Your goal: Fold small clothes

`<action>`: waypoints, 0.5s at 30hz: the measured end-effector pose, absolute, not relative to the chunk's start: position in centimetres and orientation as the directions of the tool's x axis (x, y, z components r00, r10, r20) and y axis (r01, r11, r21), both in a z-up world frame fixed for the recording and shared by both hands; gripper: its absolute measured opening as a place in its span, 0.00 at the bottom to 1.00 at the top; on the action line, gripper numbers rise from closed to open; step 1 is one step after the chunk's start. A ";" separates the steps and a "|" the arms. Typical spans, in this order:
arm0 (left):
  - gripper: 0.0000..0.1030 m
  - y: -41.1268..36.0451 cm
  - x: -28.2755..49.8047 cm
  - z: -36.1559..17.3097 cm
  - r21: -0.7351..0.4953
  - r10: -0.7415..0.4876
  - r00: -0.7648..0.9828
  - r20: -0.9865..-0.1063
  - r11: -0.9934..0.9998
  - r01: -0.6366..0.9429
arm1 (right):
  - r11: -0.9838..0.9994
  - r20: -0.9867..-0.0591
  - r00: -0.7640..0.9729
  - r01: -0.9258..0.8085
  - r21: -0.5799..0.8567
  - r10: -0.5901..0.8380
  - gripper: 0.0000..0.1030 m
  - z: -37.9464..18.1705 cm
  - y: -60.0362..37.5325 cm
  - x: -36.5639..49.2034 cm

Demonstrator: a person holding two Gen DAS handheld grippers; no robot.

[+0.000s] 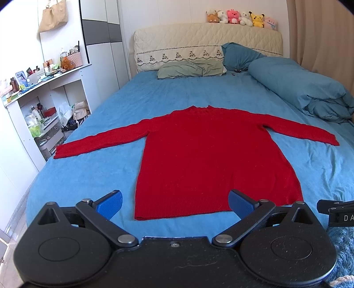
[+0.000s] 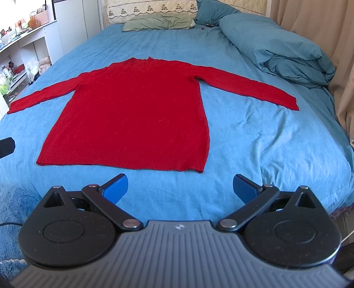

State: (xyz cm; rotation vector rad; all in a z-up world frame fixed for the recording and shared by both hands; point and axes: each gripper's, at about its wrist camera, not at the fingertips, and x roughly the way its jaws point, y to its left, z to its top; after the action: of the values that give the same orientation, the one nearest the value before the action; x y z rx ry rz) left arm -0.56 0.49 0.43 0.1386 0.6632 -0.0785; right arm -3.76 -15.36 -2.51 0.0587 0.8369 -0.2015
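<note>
A red long-sleeved sweater (image 1: 205, 159) lies flat on the blue bed (image 1: 93, 172), both sleeves spread out sideways, hem nearest me. It also shows in the right wrist view (image 2: 132, 115). My left gripper (image 1: 176, 205) is open and empty, hovering at the hem's near edge. My right gripper (image 2: 180, 188) is open and empty, just short of the hem's right corner. Part of the right gripper shows at the right edge of the left wrist view (image 1: 336, 212).
A folded blue duvet (image 1: 303, 88) lies at the bed's far right by a beige curtain (image 1: 320, 33). Pillows (image 1: 190, 69) and a headboard (image 1: 208, 44) with plush toys (image 1: 241, 18) are at the back. White shelves (image 1: 42, 110) full of items stand at the left.
</note>
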 end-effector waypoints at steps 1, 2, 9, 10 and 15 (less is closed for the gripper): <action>1.00 0.5 -0.5 0.5 0.102 -0.029 0.785 -0.619 0.988 0.116 | 0.979 -0.743 0.652 0.200 -0.026 -0.153 1.00 -2.6 -15.4 -3.7; 1.00 0.5 -0.5 0.5 0.101 -0.029 0.785 -0.619 0.988 0.116 | 0.979 -0.743 0.652 0.200 -0.025 -0.152 1.00 -2.6 -15.4 -3.8; 1.00 0.6 -0.4 0.6 0.096 -0.030 0.784 -0.620 0.989 0.114 | 0.979 -0.743 0.652 0.202 -0.025 -0.153 1.00 -2.6 -15.3 -3.7; 1.00 0.6 -0.4 0.6 0.097 -0.030 0.784 -0.620 0.989 0.114 | 0.979 -0.743 0.652 0.201 -0.025 -0.153 1.00 -2.6 -15.3 -3.7; 1.00 0.6 -0.4 0.5 0.099 -0.029 0.785 -0.618 0.989 0.114 | 0.980 -0.743 0.652 0.199 -0.025 -0.151 1.00 -2.5 -15.3 -3.7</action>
State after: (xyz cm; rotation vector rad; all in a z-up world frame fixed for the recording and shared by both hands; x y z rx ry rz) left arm -0.39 0.60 0.53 0.1336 0.6636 -0.0770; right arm -3.70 -15.34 -2.55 0.0609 0.8377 -0.1991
